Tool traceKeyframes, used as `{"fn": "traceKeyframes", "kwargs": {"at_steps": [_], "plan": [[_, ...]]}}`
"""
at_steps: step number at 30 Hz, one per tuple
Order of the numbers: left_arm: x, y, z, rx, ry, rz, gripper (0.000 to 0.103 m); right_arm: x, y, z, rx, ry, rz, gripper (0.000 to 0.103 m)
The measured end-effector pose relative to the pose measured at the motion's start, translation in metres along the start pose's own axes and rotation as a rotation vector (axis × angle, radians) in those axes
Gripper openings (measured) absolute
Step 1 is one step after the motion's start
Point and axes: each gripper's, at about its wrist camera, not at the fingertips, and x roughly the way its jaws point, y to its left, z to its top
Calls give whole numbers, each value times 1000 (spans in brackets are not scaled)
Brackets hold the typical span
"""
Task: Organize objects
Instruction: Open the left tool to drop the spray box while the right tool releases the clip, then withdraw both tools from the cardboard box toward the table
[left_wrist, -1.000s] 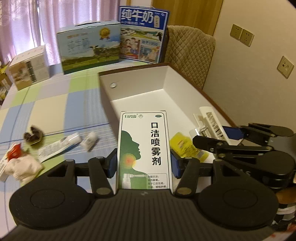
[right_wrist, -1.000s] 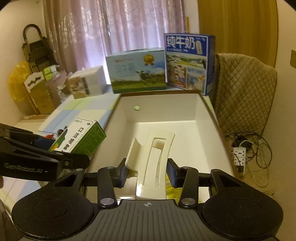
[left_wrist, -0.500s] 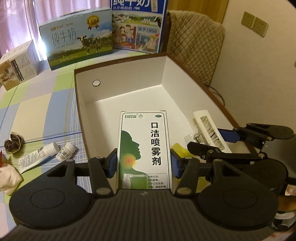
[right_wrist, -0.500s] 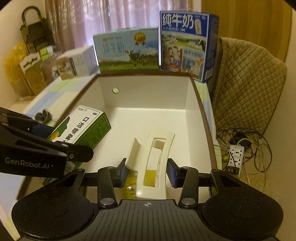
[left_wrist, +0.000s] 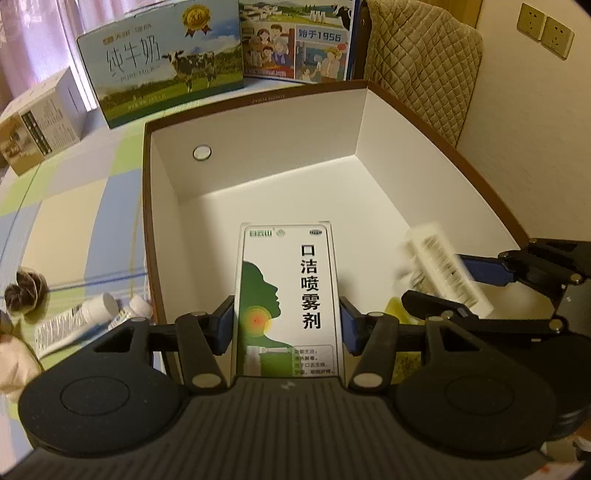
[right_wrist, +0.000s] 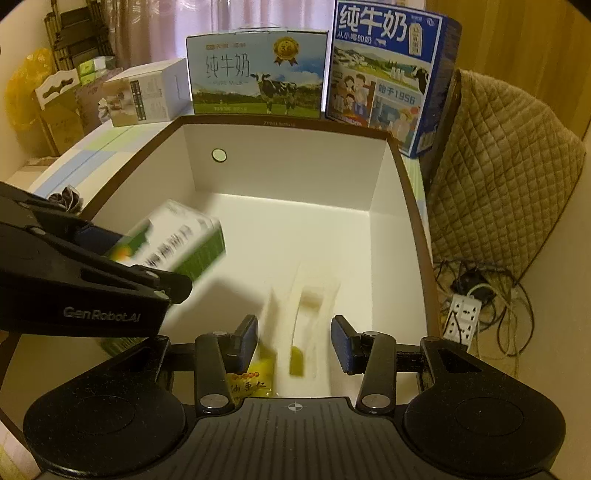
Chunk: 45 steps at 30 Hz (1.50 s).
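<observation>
A green and white spray box (left_wrist: 286, 295) stands upright between the pads of my left gripper (left_wrist: 288, 325), which is shut on its sides. It hangs inside the open white box with a brown rim (left_wrist: 258, 129), near the front left. The right wrist view shows the same spray box (right_wrist: 177, 240), blurred, in the left gripper (right_wrist: 147, 258). My right gripper (right_wrist: 294, 332) is shut on a cream plastic piece (right_wrist: 314, 295), which is blurred, low over the white box's (right_wrist: 288, 166) floor. From the left, the right gripper (left_wrist: 439, 277) and the piece (left_wrist: 439, 266) are at the right.
A yellow packet (right_wrist: 251, 380) lies on the box floor under the right gripper. Two milk cartons (right_wrist: 258, 74) (right_wrist: 388, 70) stand behind the box. Small tubes (left_wrist: 81, 317) lie on the checked cloth to the left. A quilted chair (right_wrist: 509, 177) and a power strip (right_wrist: 461, 317) are right.
Both grippers have sunk and moved forward into the white box with their loads. The cream piece and the spray box now look blurred in the right wrist view.
</observation>
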Motion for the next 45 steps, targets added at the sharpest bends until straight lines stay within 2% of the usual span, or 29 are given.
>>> {"fn": "traceKeyframes", "kwargs": {"at_steps": [1, 4, 5, 15, 33, 45], "plan": [[-1, -1, 0, 5, -11, 5, 53, 0, 0, 0, -4, 0, 2, 42], [-4, -2, 0, 3, -27, -6, 69, -2, 1, -2, -6, -11, 1, 43], [-5, -3, 0, 4, -30, -8, 69, -3, 1, -3, -2, -14, 2, 44], [-24, -3, -6, 29, -51, -45, 70, -31, 5, -11, 49, -55, 11, 46], [-90, 10, -28, 27, -126, -108, 70, -94, 33, -16, 105, -122, 27, 47], [-138, 52, -60, 19, -170, -130, 72, -137, 79, -25, 136, -165, 78, 47]]}}
